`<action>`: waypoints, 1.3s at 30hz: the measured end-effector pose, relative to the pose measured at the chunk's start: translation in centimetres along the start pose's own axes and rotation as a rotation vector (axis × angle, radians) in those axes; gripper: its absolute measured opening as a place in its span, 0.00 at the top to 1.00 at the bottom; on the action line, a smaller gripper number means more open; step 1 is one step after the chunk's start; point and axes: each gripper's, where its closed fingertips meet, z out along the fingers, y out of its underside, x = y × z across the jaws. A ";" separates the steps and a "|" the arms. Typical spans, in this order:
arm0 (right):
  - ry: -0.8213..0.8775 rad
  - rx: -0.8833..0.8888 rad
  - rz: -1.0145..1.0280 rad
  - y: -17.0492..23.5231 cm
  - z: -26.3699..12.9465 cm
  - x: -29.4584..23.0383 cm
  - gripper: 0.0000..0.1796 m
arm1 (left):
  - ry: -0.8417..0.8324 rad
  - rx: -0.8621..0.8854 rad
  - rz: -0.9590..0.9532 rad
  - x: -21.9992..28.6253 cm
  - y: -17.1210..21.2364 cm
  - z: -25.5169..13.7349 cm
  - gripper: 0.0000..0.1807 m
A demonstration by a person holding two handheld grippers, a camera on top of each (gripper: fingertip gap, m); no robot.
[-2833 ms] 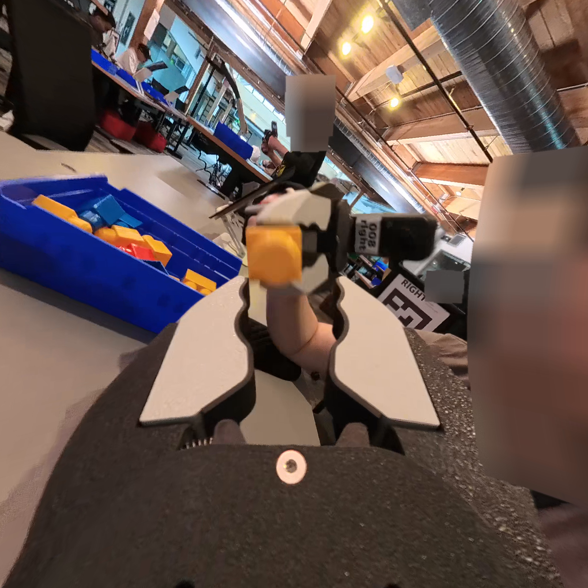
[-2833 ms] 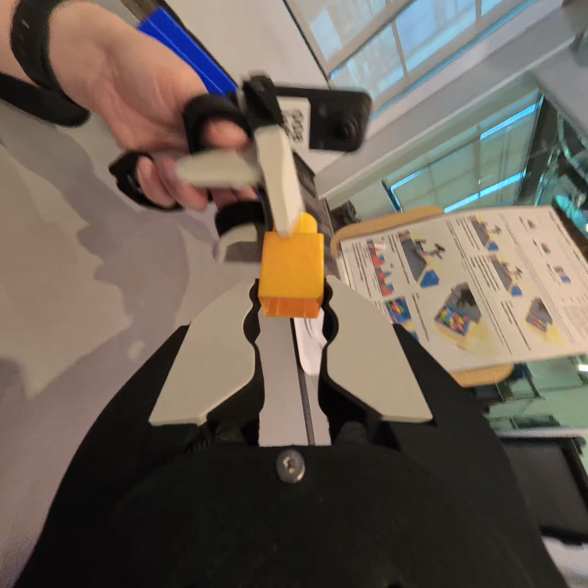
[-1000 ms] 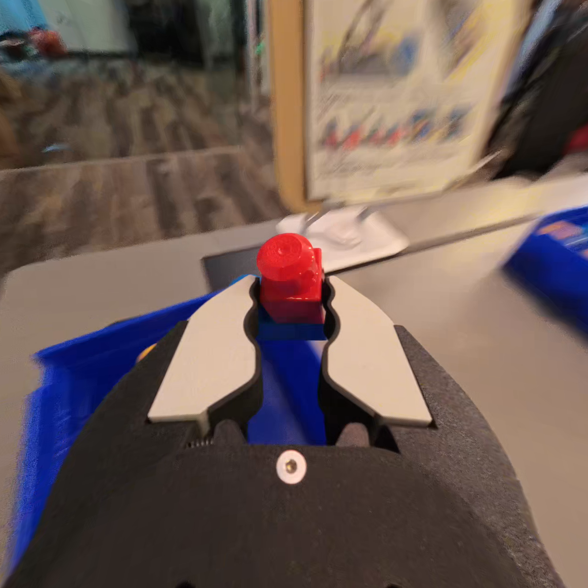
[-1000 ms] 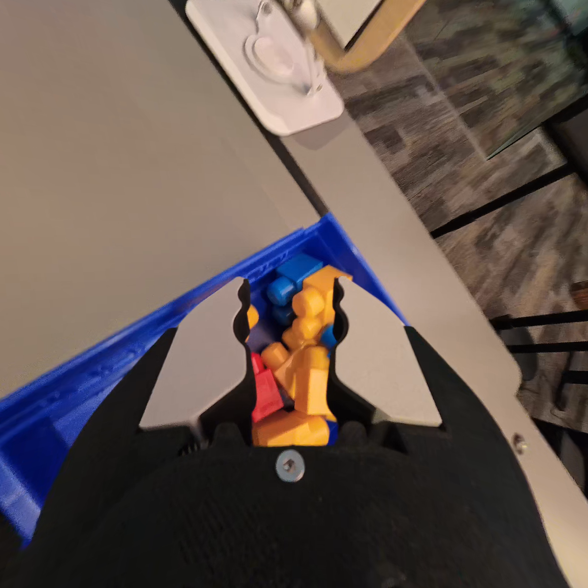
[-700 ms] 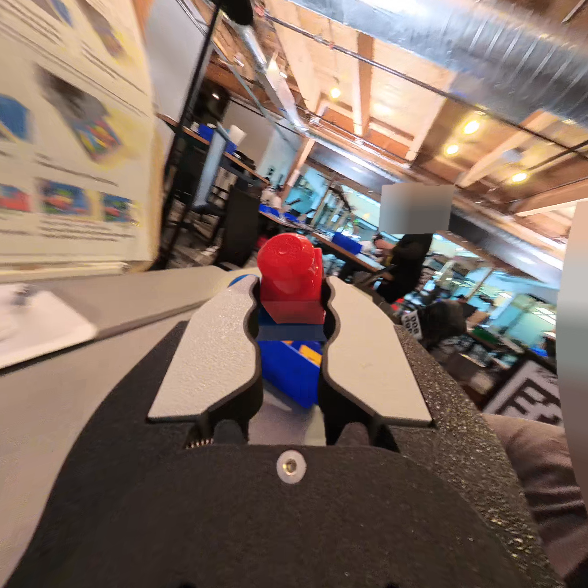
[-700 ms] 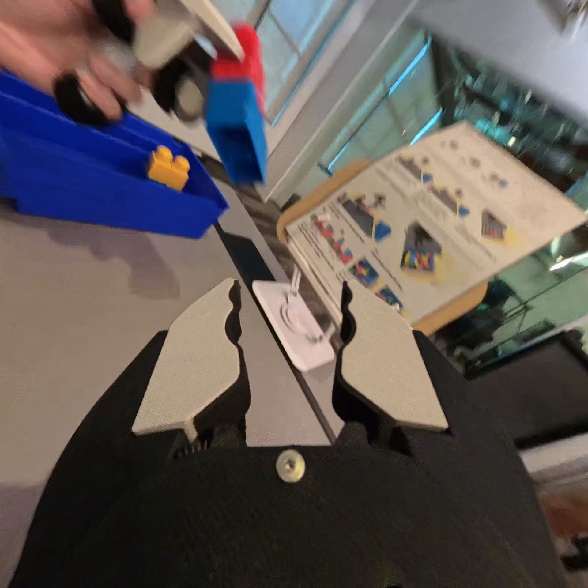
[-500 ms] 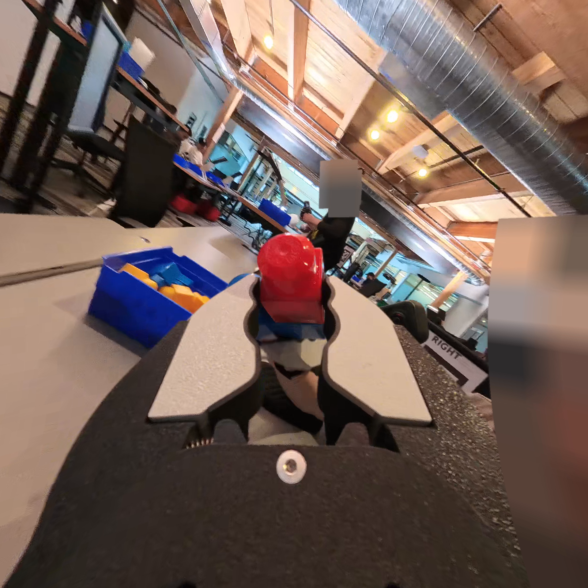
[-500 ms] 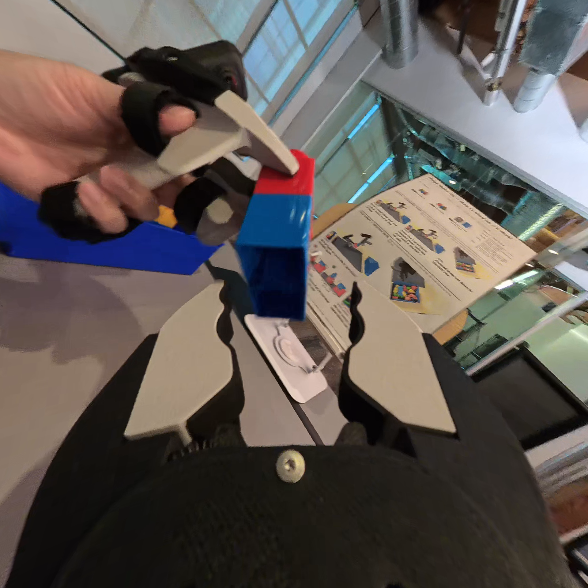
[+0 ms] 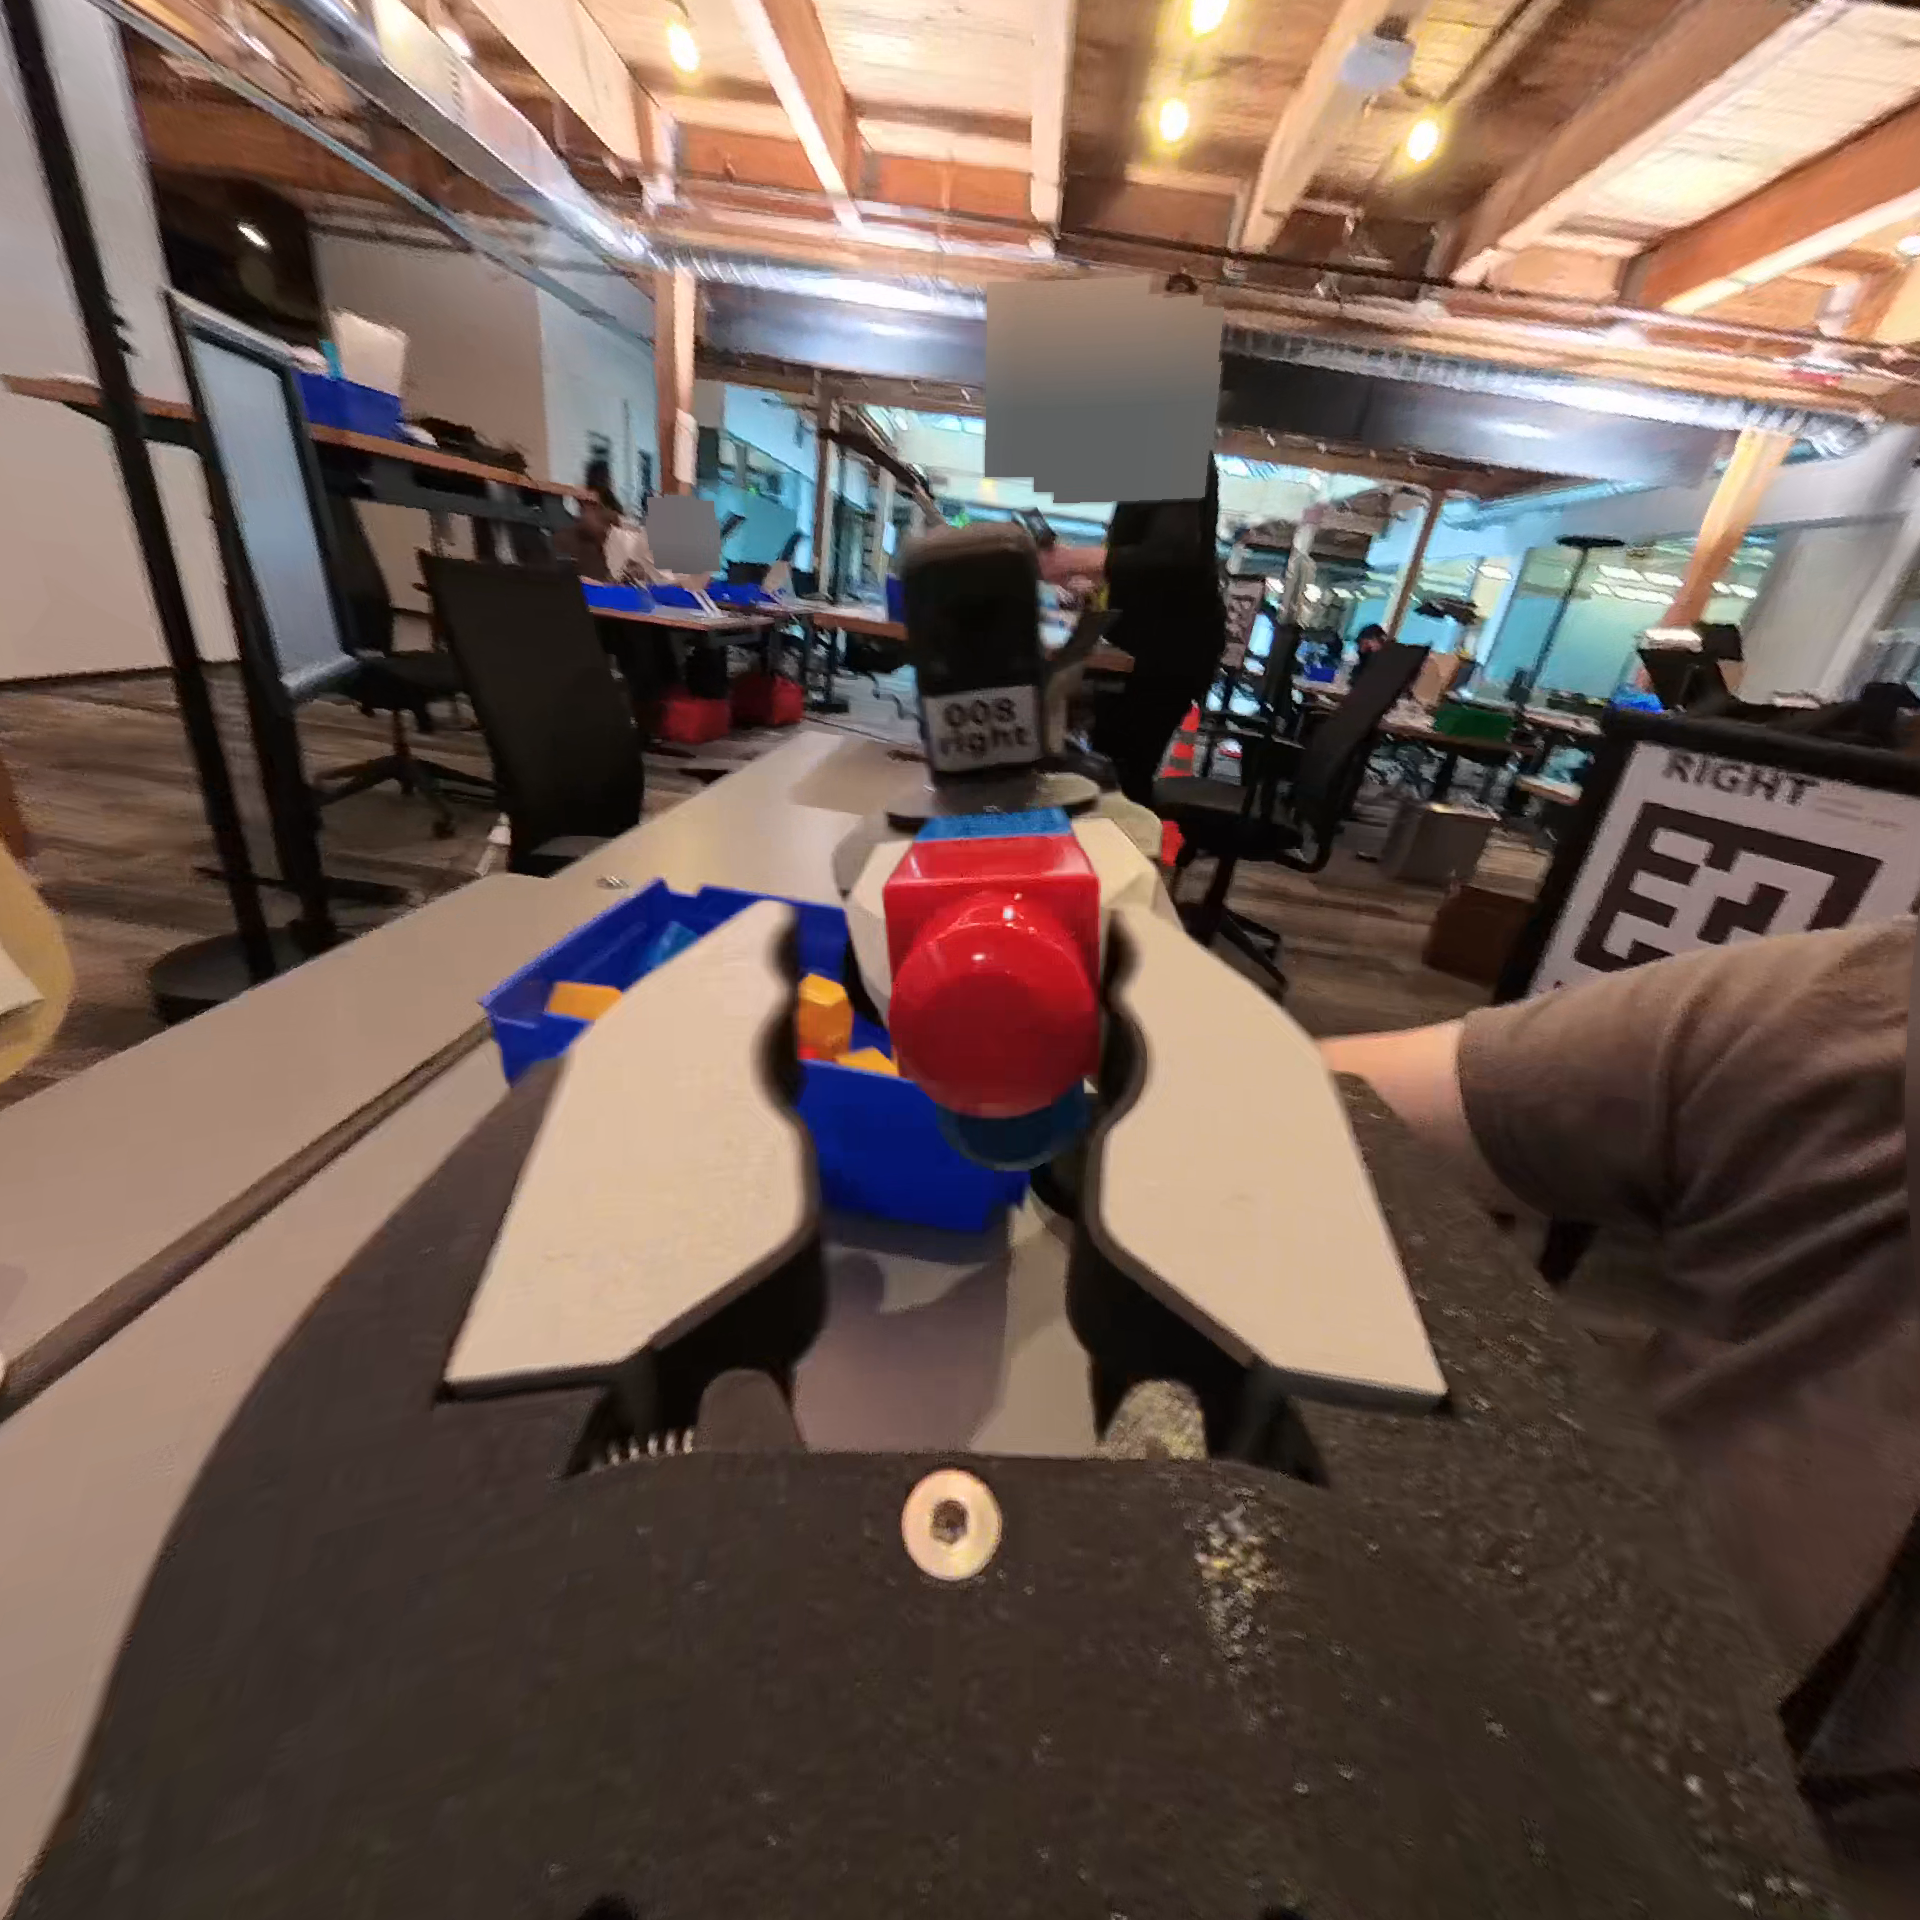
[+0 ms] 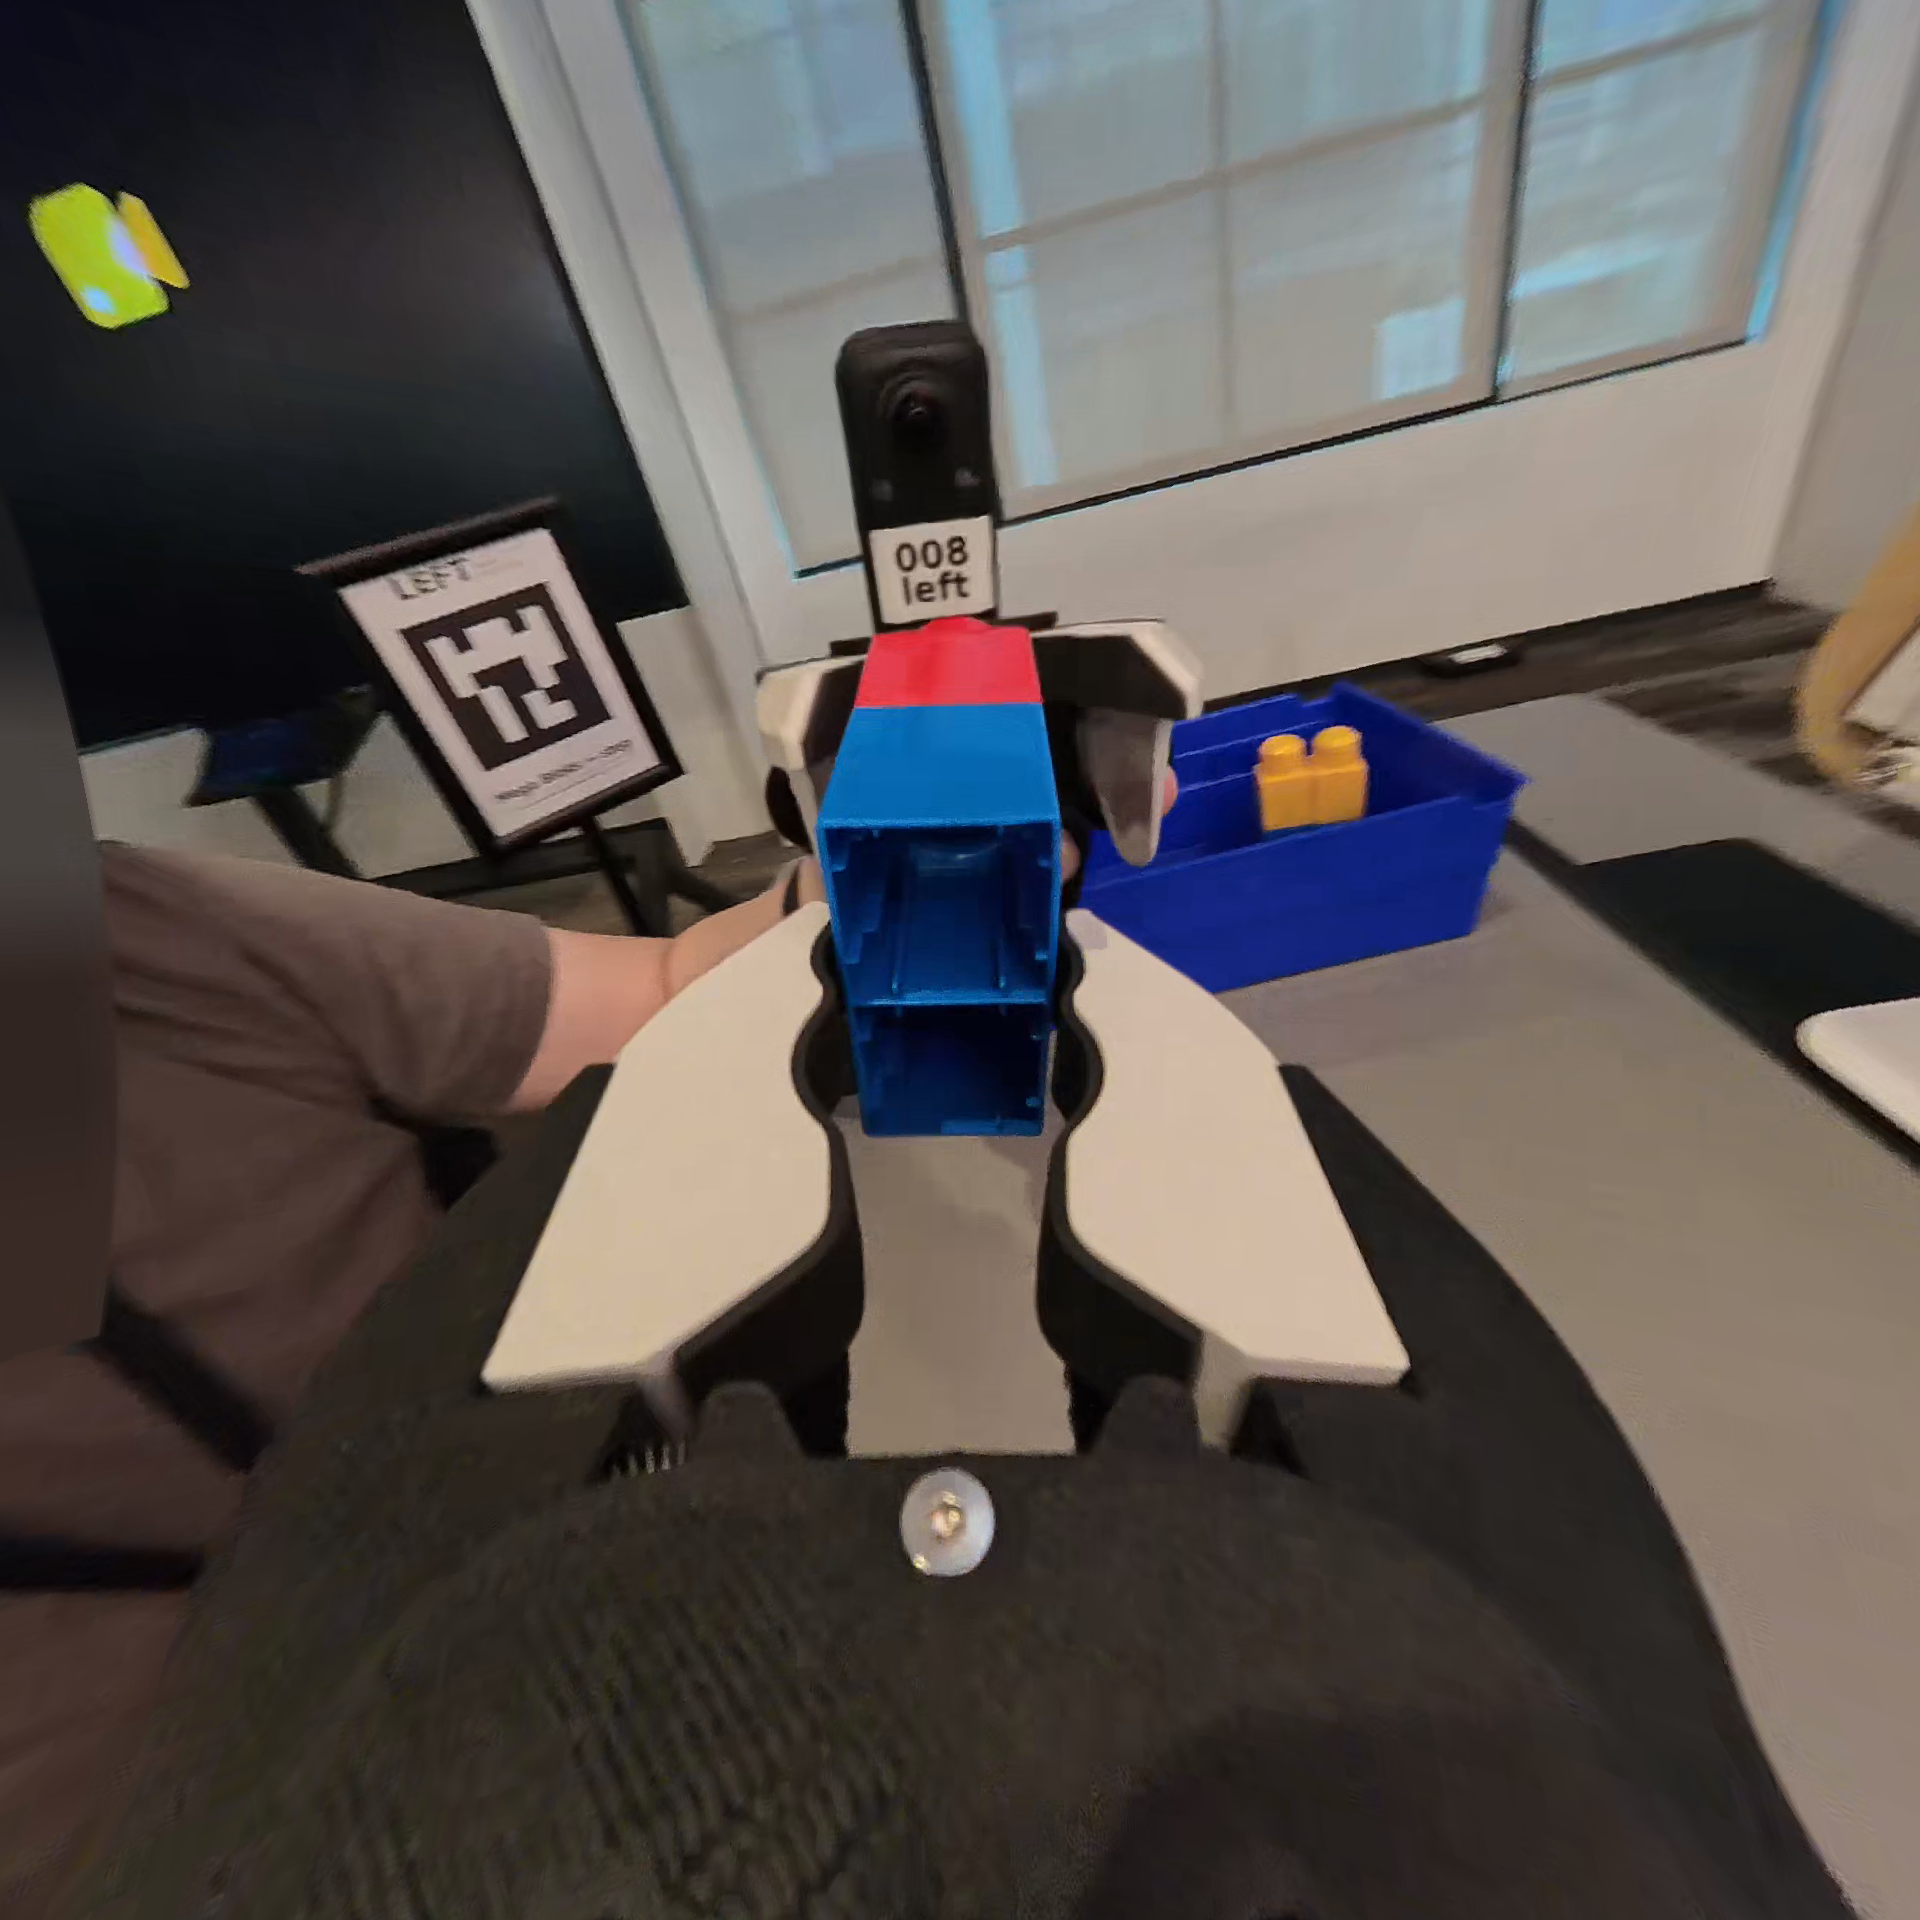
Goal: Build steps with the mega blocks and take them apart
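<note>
A red block [image 9: 987, 914] is stacked on a blue two-stud block [image 10: 940, 904]; the pair is held in the air between both grippers. My right gripper [image 10: 945, 925] is shut on the blue block's open underside end. It also shows head-on in the left wrist view [image 9: 987, 862] behind the red block. My left gripper [image 9: 951, 935] is open. Its left finger stands clear of the red block and its right finger is close beside it. In the right wrist view the left gripper [image 10: 945, 675] sits around the red end with its fingers spread.
A blue bin [image 9: 904, 1143] with orange blocks sits on the grey table [image 9: 260, 1060] behind the stack. Another blue bin [image 10: 1299, 894] holds an orange block [image 10: 1309, 774]. A person's arm [image 10: 416, 997] is at the left, a white stand base [image 10: 1870, 1049] at the right. Left and right tips are no more than a few centimetres apart.
My right gripper has closed on the blue block. My left gripper, which was shut on the red block, has opened. Both views have swung level, facing each other.
</note>
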 end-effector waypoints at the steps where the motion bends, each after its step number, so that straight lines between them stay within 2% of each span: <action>1: -0.026 -0.001 0.031 0.2 0.1 0.0 0.80 | 0.051 -0.020 -0.007 0.6 0.4 0.1 0.79; 4: -0.046 -0.004 0.070 0.5 0.1 0.4 0.79 | 0.041 -0.065 -0.039 0.2 0.7 0.1 0.80; 6: -0.044 -0.004 0.071 0.0 -0.8 0.6 0.79 | 0.026 0.040 -0.044 -0.1 -1.8 -1.3 0.80; 9: 0.045 0.014 0.024 -2.6 -5.1 1.7 0.80 | 0.052 0.248 -0.130 -0.5 -7.1 -6.1 0.80; 11: 0.251 -0.099 -0.057 -2.9 -9.9 3.9 0.80 | -0.018 0.231 -0.090 -1.1 -7.7 -7.8 0.80; 13: 0.476 -0.287 -0.047 -0.9 -15.8 6.5 0.80 | -0.077 0.186 -0.020 -1.2 -7.5 -7.8 0.80; 15: 0.671 -0.462 0.058 2.5 -21.6 9.1 0.80 | -0.047 0.123 0.016 -0.3 -6.5 -6.5 0.80; 17: 0.763 -0.593 0.230 6.4 -25.4 11.1 0.79 | -0.015 0.029 0.011 0.1 -4.6 -4.8 0.80; 22: 0.735 -0.786 0.517 13.8 -27.4 14.1 0.79 | 0.010 -0.061 -0.088 -0.4 -1.2 -2.2 0.80; 24: 0.825 -0.853 0.488 14.2 -28.3 15.0 0.78 | 0.001 -0.095 -0.166 -1.1 0.2 -1.6 0.80; 25: 0.880 -0.854 0.416 13.1 -28.4 15.3 0.76 | -0.008 -0.113 -0.197 -1.5 0.9 -1.3 0.80; 27: 0.960 -0.793 0.221 9.2 -27.4 15.2 0.73 | -0.033 -0.148 -0.249 -2.2 2.3 -0.8 0.80; 29: 0.958 -0.670 -0.075 4.0 -24.0 13.9 0.71 | -0.033 -0.161 -0.307 -2.4 3.2 -0.3 0.80; 30: 0.911 -0.580 -0.269 1.3 -21.2 12.6 0.69 | -0.020 -0.157 -0.344 -2.4 3.5 -0.1 0.80; 32: 0.674 -0.396 -0.617 -1.7 -14.1 7.5 0.68 | 0.016 -0.149 -0.418 -2.0 3.9 0.4 0.80; 34: 0.390 -0.258 -0.828 -1.5 -8.0 1.7 0.71 | 0.048 -0.138 -0.462 -1.6 4.2 0.9 0.80; 35: 0.322 -0.233 -0.865 -1.1 -6.0 0.2 0.73 | 0.067 -0.132 -0.464 -1.3 4.2 1.1 0.80; 39: 0.388 -0.260 -0.972 0.6 -1.6 0.2 0.67 | 0.106 -0.109 -0.470 -0.2 4.2 2.0 0.80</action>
